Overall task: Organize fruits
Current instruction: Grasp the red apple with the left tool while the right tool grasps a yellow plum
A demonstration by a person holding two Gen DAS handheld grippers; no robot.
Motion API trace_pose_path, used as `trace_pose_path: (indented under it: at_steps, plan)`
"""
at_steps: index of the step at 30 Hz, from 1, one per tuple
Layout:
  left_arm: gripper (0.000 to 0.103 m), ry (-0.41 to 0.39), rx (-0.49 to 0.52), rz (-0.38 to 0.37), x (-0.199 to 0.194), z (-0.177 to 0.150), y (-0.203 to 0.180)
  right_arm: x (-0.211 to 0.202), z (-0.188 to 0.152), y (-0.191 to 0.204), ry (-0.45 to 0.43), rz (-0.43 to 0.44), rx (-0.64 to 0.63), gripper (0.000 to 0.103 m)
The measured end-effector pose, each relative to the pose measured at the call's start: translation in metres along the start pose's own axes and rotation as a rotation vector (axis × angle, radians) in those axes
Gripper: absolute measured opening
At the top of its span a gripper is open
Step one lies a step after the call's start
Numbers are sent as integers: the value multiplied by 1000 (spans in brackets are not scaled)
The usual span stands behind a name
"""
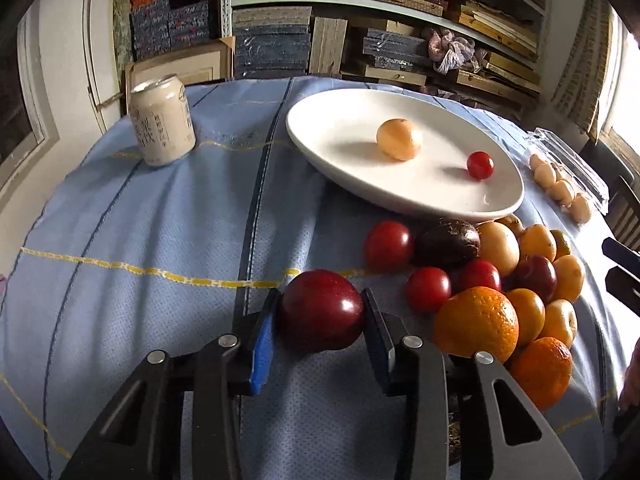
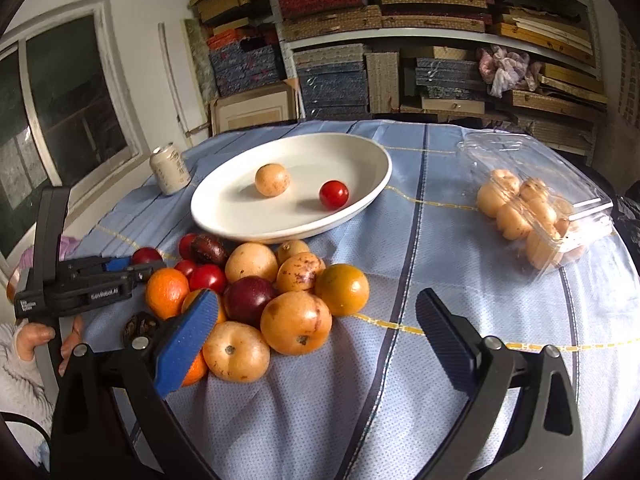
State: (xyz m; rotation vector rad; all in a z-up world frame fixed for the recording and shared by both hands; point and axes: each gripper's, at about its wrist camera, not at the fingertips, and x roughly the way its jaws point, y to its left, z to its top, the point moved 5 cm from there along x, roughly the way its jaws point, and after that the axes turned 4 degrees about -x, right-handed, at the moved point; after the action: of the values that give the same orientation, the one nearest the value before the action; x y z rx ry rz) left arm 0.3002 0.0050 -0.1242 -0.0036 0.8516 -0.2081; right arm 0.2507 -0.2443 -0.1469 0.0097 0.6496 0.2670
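- We work at a table (image 1: 160,216) under a pale blue cloth, with shelves of stacked boxes (image 2: 420,40) behind it and a window (image 2: 60,100) off to one side.
- Our left gripper (image 1: 320,312) has its fingers (image 1: 262,344) pressed on both sides of a dark red plum (image 1: 322,310), which sits on the cloth at the near edge of the fruit pile (image 1: 500,280).
- Our right gripper (image 2: 320,344) hangs with its fingers (image 2: 188,340) spread wide and nothing between them; the pile (image 2: 272,292) lies just beyond its blue pad.
- The white plate (image 1: 320,148) behind the pile holds one pale round fruit (image 1: 399,139) and one small red tomato (image 1: 480,165), apart from each other.
- Only the right wrist view shows the clear plastic box (image 2: 560,220) of pale fruits well, plus the left gripper from the side and the hand (image 2: 36,340) holding it.
- Only the left wrist view shows the plum clamped close up; a drink can (image 1: 162,120) stands beyond, left of the plate.
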Motion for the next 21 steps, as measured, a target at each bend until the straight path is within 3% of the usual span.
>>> trace_pose_path:
  at_steps: [5, 7, 8, 12, 16, 21]
  plan:
    - [40, -4, 4, 2, -1, 1, -1, 1, -3, 1, 34, -104, -153, 93]
    - [40, 7, 4, 4, 1, 0, -1, 4, -5, -2, 54, -90, -157, 64]
    - [40, 11, 1, 3, 2, 0, -1, 7, -6, -3, 64, -70, -144, 61]
    - [40, 10, 0, 5, 2, 0, 0, 6, -6, -1, 52, -55, -156, 61]
    - [40, 10, 2, 7, 2, 0, 0, 11, -11, 9, 80, 28, -146, 60]
    - [40, 10, 4, 9, 3, -1, 0, 20, -13, 4, 106, 118, -15, 50]
